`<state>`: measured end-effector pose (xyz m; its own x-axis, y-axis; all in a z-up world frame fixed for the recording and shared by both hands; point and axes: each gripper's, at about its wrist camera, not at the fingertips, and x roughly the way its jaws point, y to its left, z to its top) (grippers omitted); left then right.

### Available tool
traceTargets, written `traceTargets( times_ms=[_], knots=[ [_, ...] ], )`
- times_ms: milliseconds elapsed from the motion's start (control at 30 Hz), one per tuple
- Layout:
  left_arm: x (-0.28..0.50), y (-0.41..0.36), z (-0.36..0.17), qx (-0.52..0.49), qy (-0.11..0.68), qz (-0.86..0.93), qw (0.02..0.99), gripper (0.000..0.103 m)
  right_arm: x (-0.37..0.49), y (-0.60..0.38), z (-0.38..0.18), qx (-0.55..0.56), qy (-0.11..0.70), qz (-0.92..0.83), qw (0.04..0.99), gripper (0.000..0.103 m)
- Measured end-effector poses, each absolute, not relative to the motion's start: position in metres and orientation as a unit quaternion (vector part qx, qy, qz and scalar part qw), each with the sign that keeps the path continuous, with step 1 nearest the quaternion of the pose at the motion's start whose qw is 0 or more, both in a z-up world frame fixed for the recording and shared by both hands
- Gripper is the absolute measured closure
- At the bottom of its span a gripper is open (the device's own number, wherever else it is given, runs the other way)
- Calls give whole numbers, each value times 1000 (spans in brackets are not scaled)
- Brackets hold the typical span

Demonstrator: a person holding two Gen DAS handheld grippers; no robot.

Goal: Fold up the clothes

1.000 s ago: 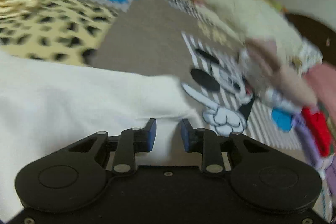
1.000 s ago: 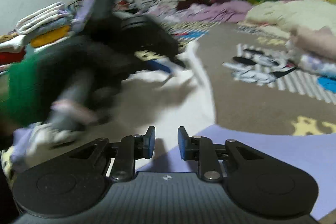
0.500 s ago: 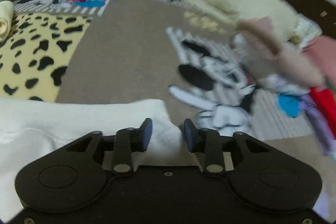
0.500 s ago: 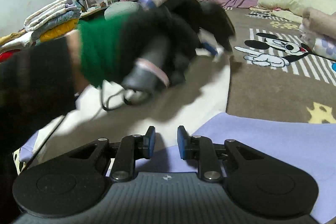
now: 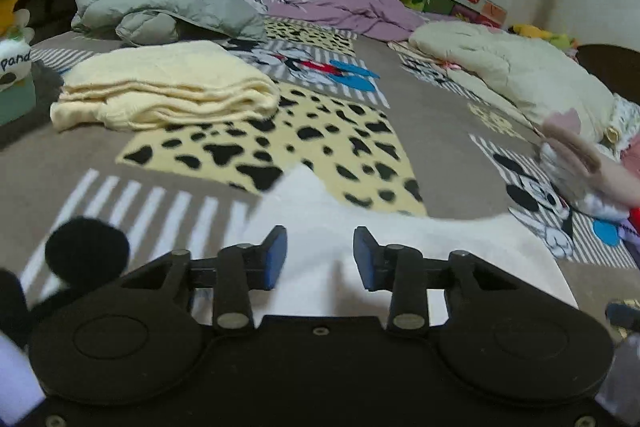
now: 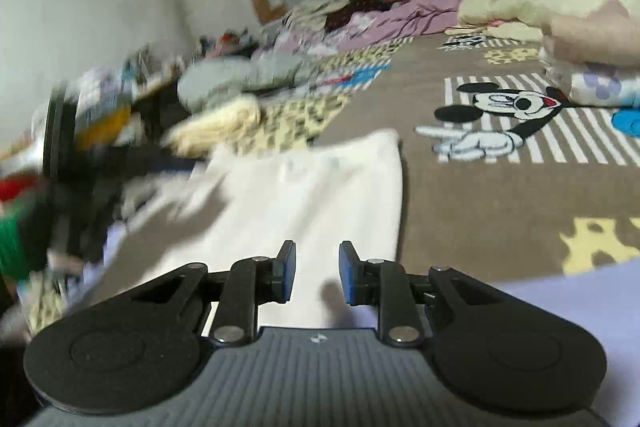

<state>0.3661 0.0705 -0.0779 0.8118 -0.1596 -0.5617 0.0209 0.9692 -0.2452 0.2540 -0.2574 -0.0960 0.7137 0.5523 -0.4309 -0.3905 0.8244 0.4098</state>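
Note:
A white garment (image 5: 384, 239) lies folded flat on the patterned carpet; it also shows in the right wrist view (image 6: 320, 195). My left gripper (image 5: 320, 257) hovers over its near part with jaws open and nothing between them. My right gripper (image 6: 317, 271) is open and empty above the garment's near edge, beside a lavender cloth (image 6: 540, 303). The left gripper and the hand holding it appear as a dark blur (image 6: 68, 167) at the left of the right wrist view.
A folded cream blanket (image 5: 168, 87) and a grey puffy jacket (image 5: 160, 7) lie at the far left. A cream duvet (image 5: 512, 75) and stacked clothes (image 5: 580, 167) line the right. Purple bedding (image 5: 348, 7) lies at the back. A stack of clothes (image 6: 592, 59) sits far right.
My left gripper has swung left and back along the white garment, and its jaws have opened wider. The right gripper has stayed open over the garment's near edge.

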Motion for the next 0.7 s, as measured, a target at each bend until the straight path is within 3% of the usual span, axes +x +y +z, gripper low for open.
traceTargets(
  times_ms=[200,267,333,367,433,533,600,633,700],
  knots=[
    [411,73,-95,-133,322,-73,935,69,326,-230,-79,163,270,256,914,77],
    [434,86,-114,-159,359,-52,918,77,352,-222,-81,174,272,256,911,77],
    [444,109,-127,-225,366,-55,901,94,380,-214,-91,173,294,240,909,78],
    [447,120,-129,-256,373,-57,890,95,397,-210,-101,165,324,222,905,74],
    [447,132,-133,-286,378,-67,878,97,415,-210,-124,157,371,192,895,80],
    [440,131,-127,-285,375,-60,880,97,415,-231,-134,207,362,194,888,97],
    [419,129,-108,-268,344,-47,899,94,413,-239,-134,221,357,191,887,97],
    [405,128,-98,-254,328,-44,909,88,410,-241,-132,223,352,186,890,96],
    [372,125,-83,-221,314,-37,923,82,396,-241,-123,206,337,174,902,87]
  ],
)
